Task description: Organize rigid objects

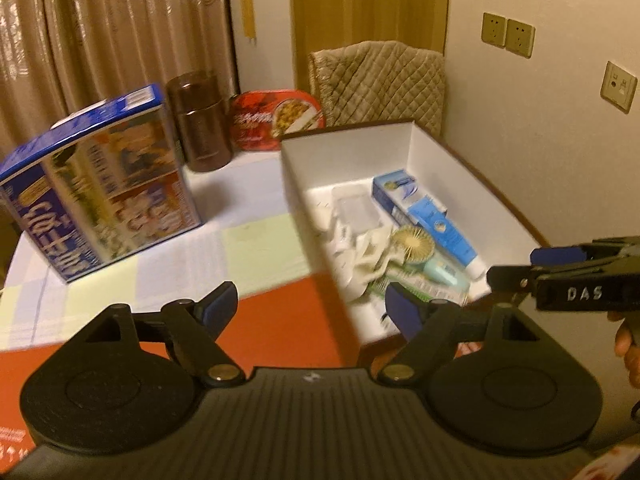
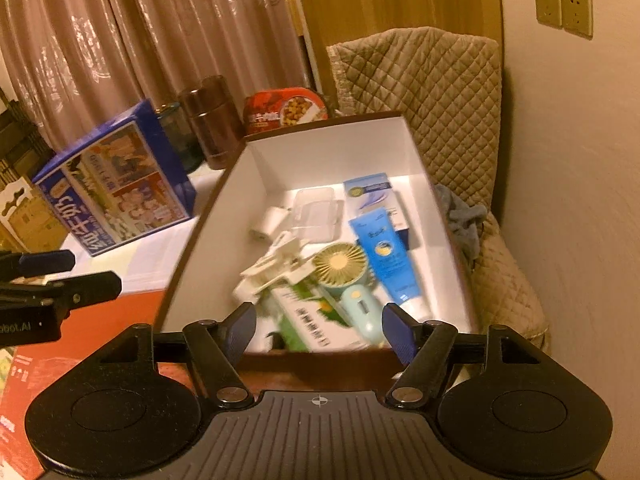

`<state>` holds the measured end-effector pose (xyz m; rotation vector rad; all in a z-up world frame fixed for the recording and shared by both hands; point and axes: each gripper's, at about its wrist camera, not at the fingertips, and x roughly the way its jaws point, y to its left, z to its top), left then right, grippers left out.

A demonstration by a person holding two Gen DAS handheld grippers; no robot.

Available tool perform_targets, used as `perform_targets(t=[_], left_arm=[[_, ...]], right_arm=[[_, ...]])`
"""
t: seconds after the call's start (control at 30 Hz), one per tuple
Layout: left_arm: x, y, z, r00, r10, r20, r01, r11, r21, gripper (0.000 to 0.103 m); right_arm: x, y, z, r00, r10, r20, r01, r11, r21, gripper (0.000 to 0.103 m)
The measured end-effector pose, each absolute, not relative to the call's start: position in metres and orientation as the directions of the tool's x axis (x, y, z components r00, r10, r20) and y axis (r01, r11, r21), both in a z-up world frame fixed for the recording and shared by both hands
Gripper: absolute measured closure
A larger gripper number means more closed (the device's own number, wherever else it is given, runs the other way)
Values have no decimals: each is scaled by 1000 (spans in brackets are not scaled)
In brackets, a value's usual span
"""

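Observation:
A box (image 1: 344, 130) (image 2: 320, 148), white inside and brown outside, stands on the table. It holds a blue tube (image 2: 386, 254) (image 1: 444, 232), a blue-white carton (image 2: 370, 192) (image 1: 394, 190), a clear plastic case (image 2: 316, 212), a white charger (image 2: 268, 224), a white clip (image 2: 276, 268), a small green fan (image 2: 344, 270) (image 1: 412, 244) and a green-white carton (image 2: 316, 320). My left gripper (image 1: 312, 304) (image 2: 92, 270) is open and empty, left of the box's near corner. My right gripper (image 2: 319, 322) (image 1: 520, 266) is open and empty over the box's near edge.
A blue printed carton (image 1: 100, 188) (image 2: 116, 196) stands at the left. Behind it are a brown canister (image 1: 202, 120) and a red tin (image 1: 276, 118). A quilted chair (image 2: 440, 104) with a grey cloth (image 2: 464, 216) sits beyond the box. A red flat surface (image 1: 288, 320) lies below.

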<state>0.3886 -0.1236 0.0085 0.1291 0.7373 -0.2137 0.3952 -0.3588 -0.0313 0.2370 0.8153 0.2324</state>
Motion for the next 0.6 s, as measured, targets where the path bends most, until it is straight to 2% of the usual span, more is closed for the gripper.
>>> perform_targets(t=[0.6], left_arm=[[268,-32,10,681,-121,-722,155,988,-19,26]], right_arm=[[285,-268,-18,640,330,-694,-176,942,285,36]])
